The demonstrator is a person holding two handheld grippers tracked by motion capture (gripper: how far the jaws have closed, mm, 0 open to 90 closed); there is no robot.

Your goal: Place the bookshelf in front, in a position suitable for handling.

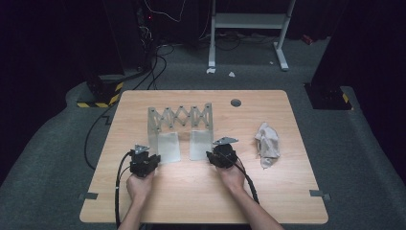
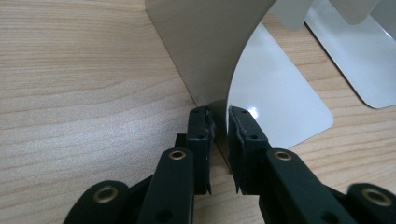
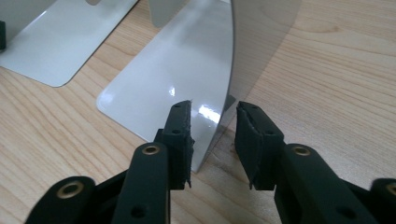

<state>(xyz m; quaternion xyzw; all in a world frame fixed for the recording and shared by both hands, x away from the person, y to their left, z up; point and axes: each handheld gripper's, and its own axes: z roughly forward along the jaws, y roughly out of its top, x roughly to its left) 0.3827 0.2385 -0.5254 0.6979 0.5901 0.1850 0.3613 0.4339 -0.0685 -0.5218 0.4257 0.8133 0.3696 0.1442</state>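
Note:
A metal folding rack (image 1: 181, 116) with a scissor lattice stands mid-table on two bookend-like feet. In the high view my left gripper (image 1: 154, 159) is at the left foot (image 1: 168, 146) and my right gripper (image 1: 210, 154) at the right foot (image 1: 200, 143). In the left gripper view the jaws (image 2: 220, 116) stand nearly together on the near lower edge of the upright plate (image 2: 205, 46), beside its flat base (image 2: 275, 102). In the right gripper view the jaws (image 3: 215, 112) straddle the other upright plate (image 3: 261, 37) with a gap on both sides; its glossy base (image 3: 173, 79) lies to the left.
A crumpled pale cloth (image 1: 267, 143) lies on the right part of the wooden table (image 1: 201, 201). A round cable hole (image 1: 235, 102) sits near the far edge. Cables trail from both grippers toward the person. Dark floor, a stand and wiring lie beyond the table.

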